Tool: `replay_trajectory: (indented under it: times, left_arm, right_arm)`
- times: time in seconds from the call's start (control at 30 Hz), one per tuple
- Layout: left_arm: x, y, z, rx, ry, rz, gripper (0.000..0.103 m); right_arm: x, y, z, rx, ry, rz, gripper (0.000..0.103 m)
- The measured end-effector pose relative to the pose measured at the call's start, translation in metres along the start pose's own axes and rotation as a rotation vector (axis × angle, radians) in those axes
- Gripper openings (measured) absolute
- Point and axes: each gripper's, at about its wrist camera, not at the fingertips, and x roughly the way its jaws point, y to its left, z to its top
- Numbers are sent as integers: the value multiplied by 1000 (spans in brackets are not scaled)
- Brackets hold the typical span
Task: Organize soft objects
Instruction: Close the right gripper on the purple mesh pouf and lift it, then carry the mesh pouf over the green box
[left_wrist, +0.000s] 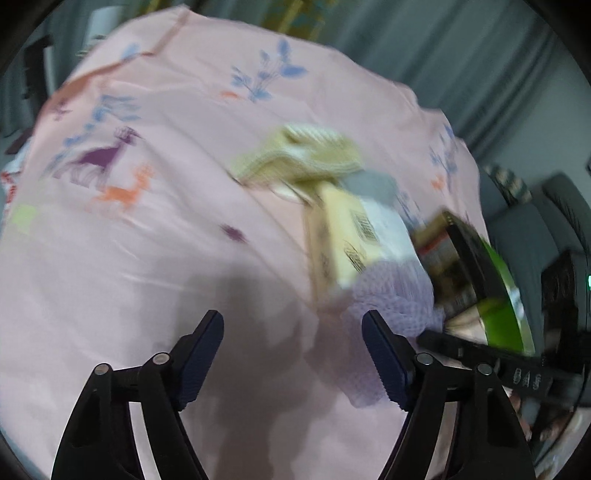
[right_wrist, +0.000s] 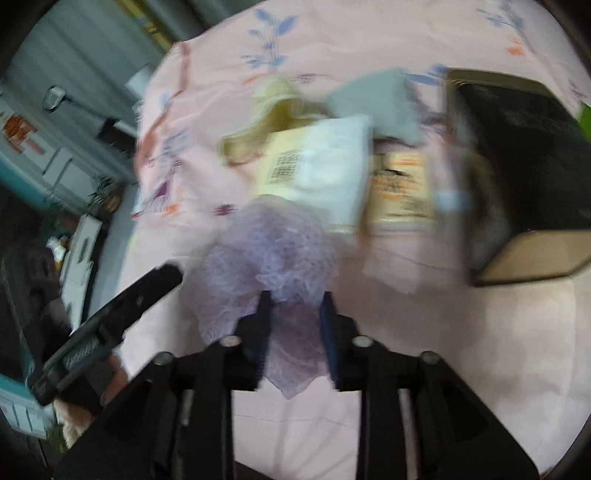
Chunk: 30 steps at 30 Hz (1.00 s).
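A lilac mesh bath pouf (right_wrist: 269, 254) lies on the pink printed sheet (right_wrist: 443, 350). My right gripper (right_wrist: 295, 299) is shut on the pouf's near part. The pouf also shows in the left wrist view (left_wrist: 395, 295), just right of my left gripper (left_wrist: 291, 325), which is open and empty above the sheet (left_wrist: 147, 258). Beyond the pouf lie a white and cream packet (right_wrist: 317, 166), a yellow knitted cloth (right_wrist: 273, 110) and a grey cloth (right_wrist: 380, 99). Both views are blurred.
An open dark box (right_wrist: 517, 166) with a tan rim stands at the right of the sheet. A printed carton (right_wrist: 402, 184) lies beside the packet. The left gripper's body (right_wrist: 110, 317) reaches in from the left. Curtains and furniture surround the bed.
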Motion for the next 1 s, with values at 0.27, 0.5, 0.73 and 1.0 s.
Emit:
replay_trajectory:
  times: [0.27,0.5,0.73,1.0]
  left_arm:
    - [22,-38,-23,96,99,-70,74]
    - [42,-47,-33,102,160,-80,48]
    - [46,-51,-36,107,157,-107,34]
    - [38,-58,-38,141,122,-117,30]
  right_arm:
    - [-34,-28,0,53,-109,-20,79]
    - [-9,-17,-6,30,-52,97,80]
    - [31,-14,-12,58,48,128,66]
    - [32,-13,-15,62,45,159,39]
